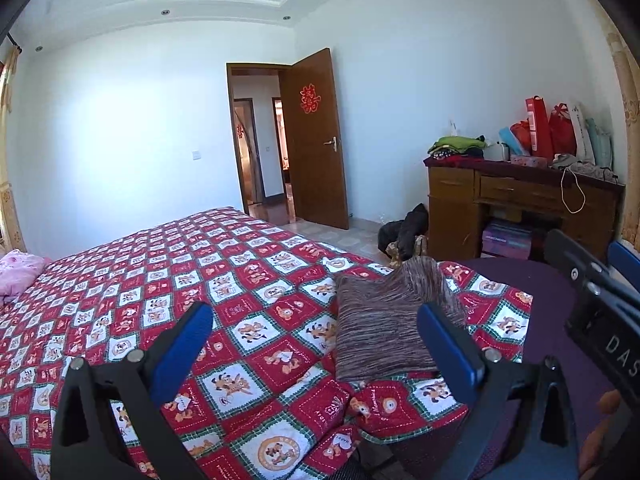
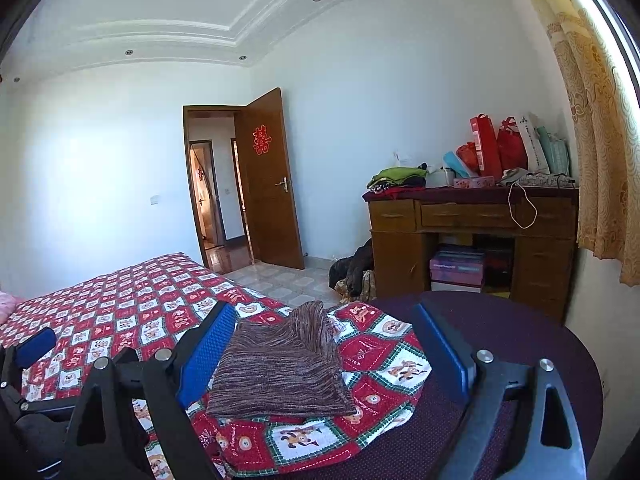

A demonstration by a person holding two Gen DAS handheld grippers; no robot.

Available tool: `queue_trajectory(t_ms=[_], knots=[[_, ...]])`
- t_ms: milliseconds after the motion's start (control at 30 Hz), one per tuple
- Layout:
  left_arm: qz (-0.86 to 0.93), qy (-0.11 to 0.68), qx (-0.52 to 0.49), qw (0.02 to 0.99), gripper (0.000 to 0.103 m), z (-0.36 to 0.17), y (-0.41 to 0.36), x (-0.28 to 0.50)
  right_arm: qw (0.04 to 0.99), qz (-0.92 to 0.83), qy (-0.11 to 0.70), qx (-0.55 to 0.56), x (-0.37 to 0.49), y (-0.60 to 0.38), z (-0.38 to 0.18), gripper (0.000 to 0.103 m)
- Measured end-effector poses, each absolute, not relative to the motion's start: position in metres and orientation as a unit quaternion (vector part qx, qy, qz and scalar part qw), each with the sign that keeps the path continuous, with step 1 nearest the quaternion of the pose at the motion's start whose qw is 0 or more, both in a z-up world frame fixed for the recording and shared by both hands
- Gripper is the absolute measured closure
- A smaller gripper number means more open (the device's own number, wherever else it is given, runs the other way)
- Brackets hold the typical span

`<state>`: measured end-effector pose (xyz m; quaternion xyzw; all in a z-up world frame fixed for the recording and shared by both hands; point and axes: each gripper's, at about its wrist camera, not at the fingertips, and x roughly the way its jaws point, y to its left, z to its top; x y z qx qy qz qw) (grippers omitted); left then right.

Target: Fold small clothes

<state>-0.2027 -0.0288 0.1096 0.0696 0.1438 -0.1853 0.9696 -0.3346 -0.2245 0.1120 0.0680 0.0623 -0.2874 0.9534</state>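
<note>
Left tongs (image 1: 316, 344), right tongs (image 2: 324, 348) spread wide, empty.

Bed (image 1: 168, 264) under red cartoon-patch quilt (image 1: 280, 300), folded brown striped garment (image 1: 380, 320) near its corner, pink cloth (image 1: 18, 272) at far side

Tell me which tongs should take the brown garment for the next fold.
Right, probably. The right tongs are open with the brown knit garment lying directly between their fingers. The left tongs, also open, sit off to its side, with only one finger near it.
</note>
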Motion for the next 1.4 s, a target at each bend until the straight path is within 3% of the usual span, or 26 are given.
queue_trajectory(t_ms=[1400], knots=[[-0.173, 0.15, 0.074, 0.971, 0.0, 0.1048, -0.0291, -0.1976, 0.954, -0.282, 0.073, 0.075, -0.3329, -0.2297, 0.1067, 0.012]])
